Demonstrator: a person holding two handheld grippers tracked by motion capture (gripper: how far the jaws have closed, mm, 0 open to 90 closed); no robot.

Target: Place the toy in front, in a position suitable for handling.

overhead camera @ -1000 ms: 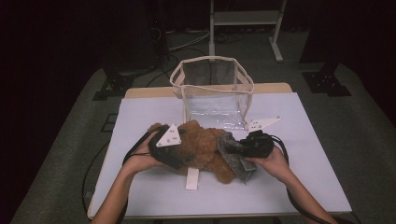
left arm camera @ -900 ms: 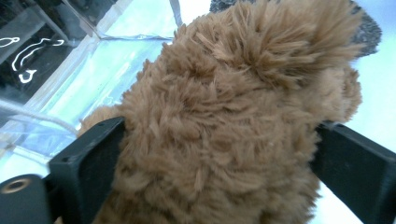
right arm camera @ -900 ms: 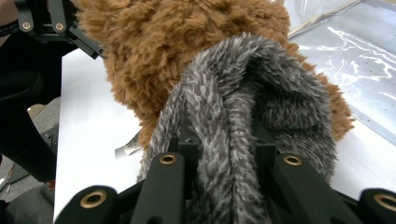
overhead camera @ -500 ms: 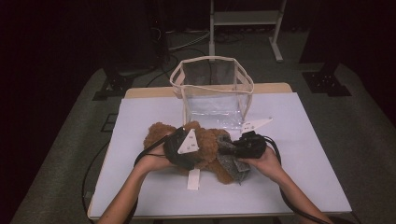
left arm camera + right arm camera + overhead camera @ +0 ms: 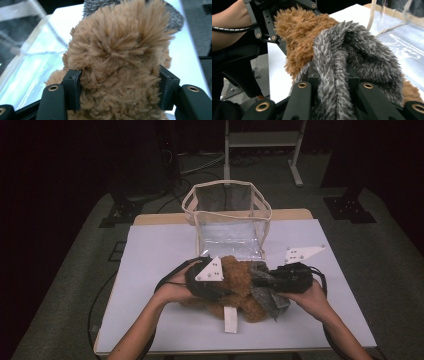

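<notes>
White-topped table [image 5: 150, 270] sat on grey carpet, room dark behind. Clear plastic tote with cream trim [image 5: 227, 217] stood at the far edge, open. Versus a second ago: left claw [image 5: 227, 287] moved in over the fluffy brown plush toy [image 5: 237, 277] and was just closing, its jaws now pinching the brown fur. Right claw [image 5: 262, 281] clamped the toy's grey furry part [image 5: 352, 60] (unchanged). Toy lay just in front of the tote.
</notes>
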